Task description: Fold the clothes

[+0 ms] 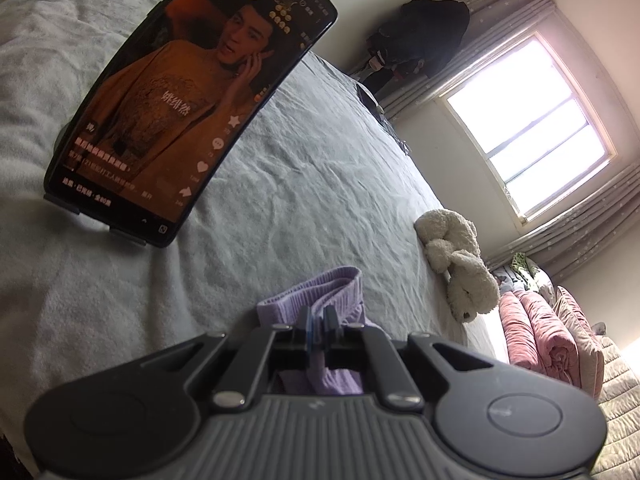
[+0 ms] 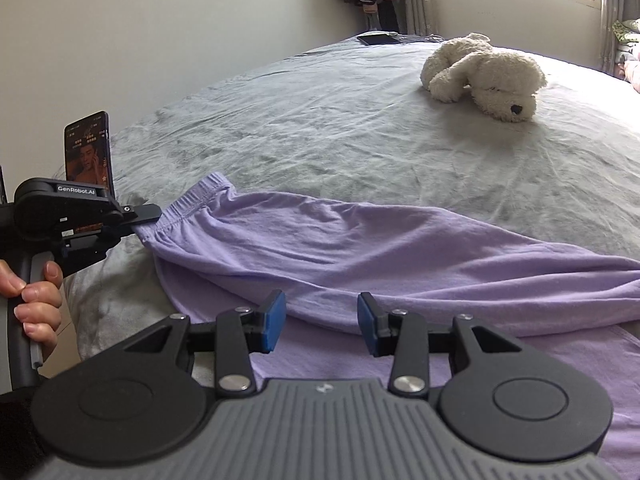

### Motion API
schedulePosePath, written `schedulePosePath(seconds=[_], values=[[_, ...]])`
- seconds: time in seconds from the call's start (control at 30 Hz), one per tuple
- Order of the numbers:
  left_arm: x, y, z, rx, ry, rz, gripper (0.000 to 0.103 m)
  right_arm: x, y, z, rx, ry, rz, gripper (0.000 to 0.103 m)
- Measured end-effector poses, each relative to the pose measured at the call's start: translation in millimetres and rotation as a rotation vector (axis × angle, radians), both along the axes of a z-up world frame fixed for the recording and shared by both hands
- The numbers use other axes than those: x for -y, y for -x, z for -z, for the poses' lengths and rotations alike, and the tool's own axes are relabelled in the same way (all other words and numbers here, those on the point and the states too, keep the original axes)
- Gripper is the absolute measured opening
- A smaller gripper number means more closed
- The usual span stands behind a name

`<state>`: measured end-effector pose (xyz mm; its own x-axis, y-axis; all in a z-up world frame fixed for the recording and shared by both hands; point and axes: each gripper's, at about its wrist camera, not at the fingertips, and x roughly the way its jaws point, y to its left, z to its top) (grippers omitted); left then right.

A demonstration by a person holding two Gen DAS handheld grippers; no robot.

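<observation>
Left gripper (image 1: 318,322): jaws drawn together on the elastic waistband (image 1: 316,284) of the lilac trousers; ribbed cloth bunches ahead of and below the blue pads. In the right wrist view it (image 2: 150,214) enters from the left edge, its tip meeting the waistband (image 2: 188,204).

Right gripper (image 2: 321,326): jaws spread wide, blue pads (image 2: 274,320) well apart, nothing between them; it hangs over the lower fold of the garment at bottom centre.

Lilac trousers (image 2: 360,248): spread across the grey bedsheet (image 2: 320,120) from centre left to the right edge, waistband end at the left, one layer lapped over another.

Person's hand (image 2: 36,300): lower left of the right wrist view, fingers wrapped round the left gripper's handle.

Phone (image 1: 188,96): propped on a stand on the bed, upper left of the left wrist view, screen lit with a video.

Plush dog (image 2: 484,76): cream, lying on the sheet, upper right, well apart from the trousers.

Window (image 1: 532,124): bright, right side of the left wrist view, flanked by curtains.

Pink quilt (image 1: 536,336): rolled, lower right, beyond the bed's edge.
</observation>
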<state>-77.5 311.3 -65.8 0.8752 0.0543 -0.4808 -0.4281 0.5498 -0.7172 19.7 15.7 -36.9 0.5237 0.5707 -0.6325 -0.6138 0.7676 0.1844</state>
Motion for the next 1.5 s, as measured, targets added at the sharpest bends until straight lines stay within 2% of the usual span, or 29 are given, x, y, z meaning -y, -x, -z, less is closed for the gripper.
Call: schedulePosePath(seconds=[0.4, 0.93, 1.0, 1.23, 1.5], values=[[1.5, 0.0, 0.7, -0.015, -0.018, 0.001, 0.005, 46.4, -21.3, 2.4, -0.114, -0.061, 0.175, 0.041], [1.8, -0.7, 1.7, -0.037, -0.039, 0.014, 0.005, 93.6, -58.6, 15.5, -0.412, -0.331, 0.471, 0.035], [2.3, -1.0, 2.3, -0.042, -0.046, 0.017, 0.005, 94.8, -60.7, 17.7, -0.426, -0.338, 0.496, 0.031], [2.5, -2.1, 2.6, -0.054, -0.061, 0.026, 0.005, 97.6, -63.7, 24.1, -0.452, -0.342, 0.566, 0.004], [2.0, -0.9, 0.1, -0.051, -0.077, 0.03, 0.005, 96.0, -53.0, 14.0, -0.378, -0.309, 0.539, 0.002]])
